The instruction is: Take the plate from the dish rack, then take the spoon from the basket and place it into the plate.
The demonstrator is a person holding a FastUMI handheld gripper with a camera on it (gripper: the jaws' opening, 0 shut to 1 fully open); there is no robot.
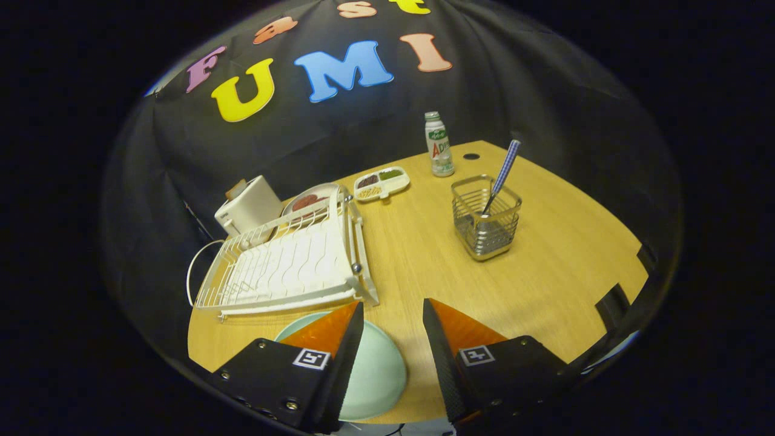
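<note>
Where the two fingers reach forward over the desk [545, 266], claw [393, 318] standing apart, nothing clamped between. Pale green plate [375, 375] lying flat on the desk, partly under the left finger [327, 339] and showing in the gap between the fingers, just in front of the dish rack [290, 260]. Right finger [460, 339] over bare wood, clear of the plate.

Just ahead of the left finger: white wire dish rack, its near edge close to the plate's far rim. Another plate with a reddish pattern [309, 200] standing at the far end of the rack. White toaster [248, 206] behind the rack's far left corner, against the black cloth.

Beyond the right finger, well apart from the plate: metal wire basket [484, 218] upright on the desk, spoon [502, 172] standing in it, checked blue-and-white handle leaning out toward the far right, bowl end down inside.

Farther back, between rack and basket: small white divided tray [381, 181] with dark, green and pale contents. Small white bottle [439, 145] upright beyond the basket, near a dark round hole [471, 156] in the desk.
</note>
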